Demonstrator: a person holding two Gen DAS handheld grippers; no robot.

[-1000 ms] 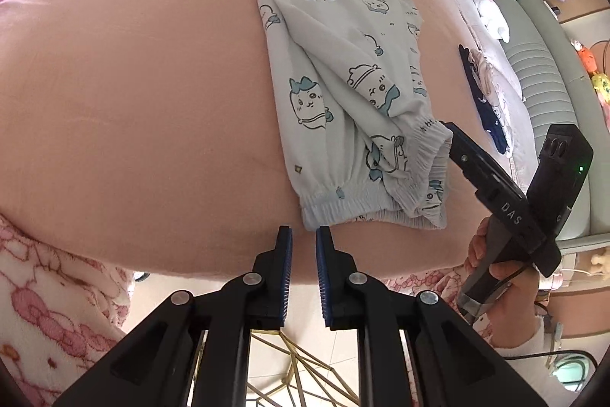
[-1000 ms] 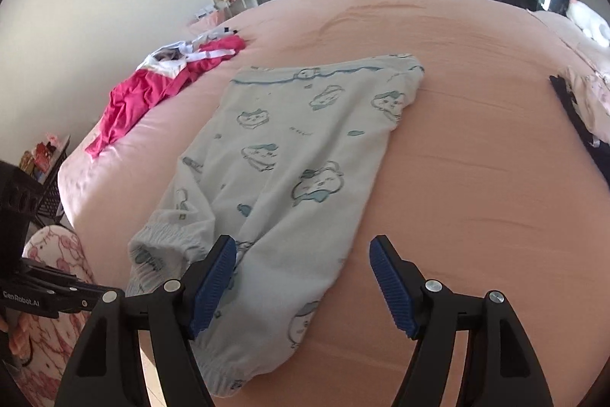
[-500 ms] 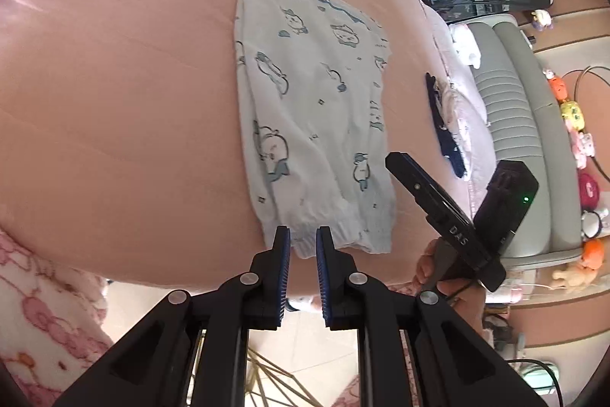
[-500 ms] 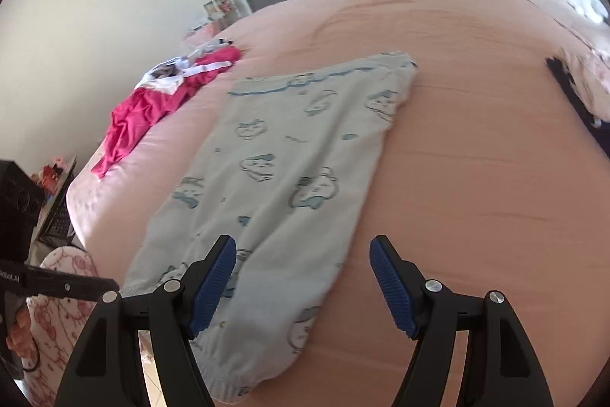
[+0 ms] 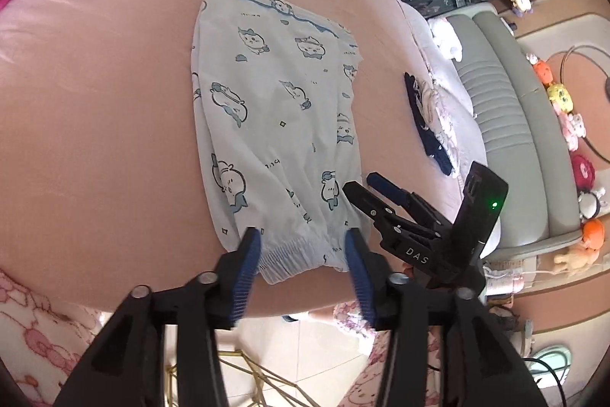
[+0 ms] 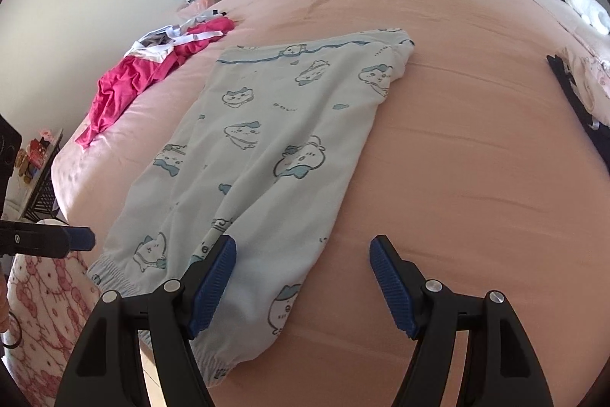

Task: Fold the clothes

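Pale blue pyjama trousers (image 5: pixel 267 124) with cartoon prints lie flat on the pink bed (image 5: pixel 95 102), their elastic cuffs at the near edge. My left gripper (image 5: pixel 303 243) hovers over the cuffs with its jaws opening; the cuff shows between the pads, but they do not press on it. My right gripper (image 6: pixel 303 246) stands open above the right trouser leg (image 6: pixel 274 147), one finger over the cloth and one over bare sheet. In the left wrist view the right gripper (image 5: pixel 362 184) is at the trousers' right edge. One left fingertip (image 6: pixel 80 239) shows beside the cuffs.
A magenta garment heap (image 6: pixel 126 82) lies at the bed's far left. A dark navy garment (image 5: pixel 427 128) lies to the right, near a grey padded headboard (image 5: pixel 503 124). The person's pink-patterned clothing (image 6: pixel 42 292) is at the bed's near edge, with tiled floor below.
The left gripper's jaws went from shut to apart, and it drew back from the bed. The rumpled trouser leg now lies flat. The right gripper stayed open and barely moved.
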